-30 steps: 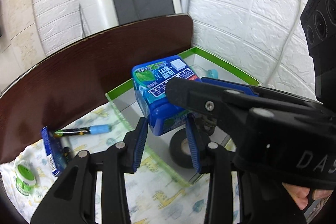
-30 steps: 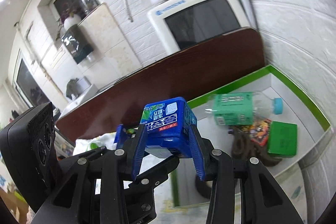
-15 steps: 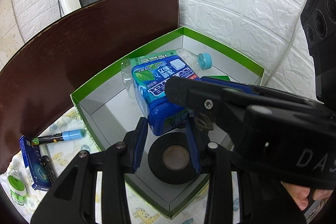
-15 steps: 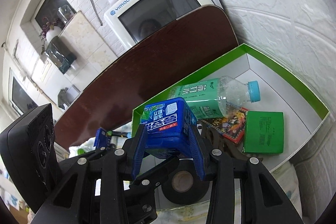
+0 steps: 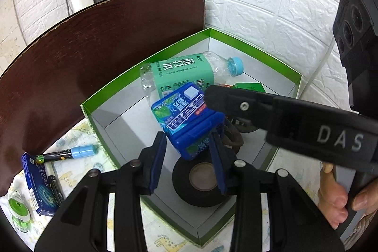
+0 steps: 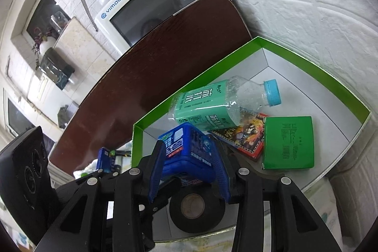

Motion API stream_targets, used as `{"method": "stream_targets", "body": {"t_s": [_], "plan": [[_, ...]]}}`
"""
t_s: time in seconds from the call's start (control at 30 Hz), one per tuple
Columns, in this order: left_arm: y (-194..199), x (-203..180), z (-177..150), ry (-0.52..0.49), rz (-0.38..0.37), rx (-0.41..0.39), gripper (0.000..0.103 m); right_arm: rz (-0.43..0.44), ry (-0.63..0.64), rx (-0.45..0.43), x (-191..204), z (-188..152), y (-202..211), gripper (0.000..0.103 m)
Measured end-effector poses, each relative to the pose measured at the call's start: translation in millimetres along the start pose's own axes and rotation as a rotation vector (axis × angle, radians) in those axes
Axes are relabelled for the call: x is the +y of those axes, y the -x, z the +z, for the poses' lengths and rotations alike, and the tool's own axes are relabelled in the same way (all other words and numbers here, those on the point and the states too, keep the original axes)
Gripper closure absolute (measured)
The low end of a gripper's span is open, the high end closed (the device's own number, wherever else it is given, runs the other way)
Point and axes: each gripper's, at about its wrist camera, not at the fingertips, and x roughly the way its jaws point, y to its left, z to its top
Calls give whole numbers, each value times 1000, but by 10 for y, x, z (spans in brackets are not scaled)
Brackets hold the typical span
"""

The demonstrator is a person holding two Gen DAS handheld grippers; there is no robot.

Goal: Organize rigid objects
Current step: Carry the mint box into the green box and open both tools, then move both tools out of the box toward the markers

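Note:
A blue chewing-gum box [image 6: 186, 148] is clamped between the blue pads of my right gripper [image 6: 189, 157], which is shut on it. It hangs tilted over the near part of a green-rimmed grey box [image 6: 307, 60], just above a black tape roll [image 6: 196, 207]. In the left wrist view the right gripper's finger [image 5: 236, 100] reaches in from the right with the gum box [image 5: 184, 115]. My left gripper [image 5: 187, 145] is just in front of it, its jaws apart with nothing pressed between them. The green-rimmed box [image 5: 259, 51] lies below.
The box also holds a green-labelled bottle [image 6: 212, 108], a green carton [image 6: 288, 141], a red card pack [image 6: 245, 134] and a dark looped object [image 5: 232, 134]. Outside, at the left, lie a blue-capped marker [image 5: 70, 152], a blue carton [image 5: 35, 185] and a green tape dispenser [image 5: 17, 209]. A brown board [image 5: 94, 51] stands behind.
Both grippers have come forward and down over the green-rimmed box, bringing its contents into view. The gum box has tilted with the right gripper's roll. Neither grip has changed.

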Motion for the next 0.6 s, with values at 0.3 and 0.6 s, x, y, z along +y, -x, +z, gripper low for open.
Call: {"method": "stream_targets", "body": {"t_s": [0.3, 0.6], "plan": [[211, 145, -84, 25, 10, -34, 67, 9, 45, 0, 239, -28, 27, 60], [383, 490, -253, 102, 58, -50, 67, 26, 97, 11, 537, -102, 5, 60]]}}
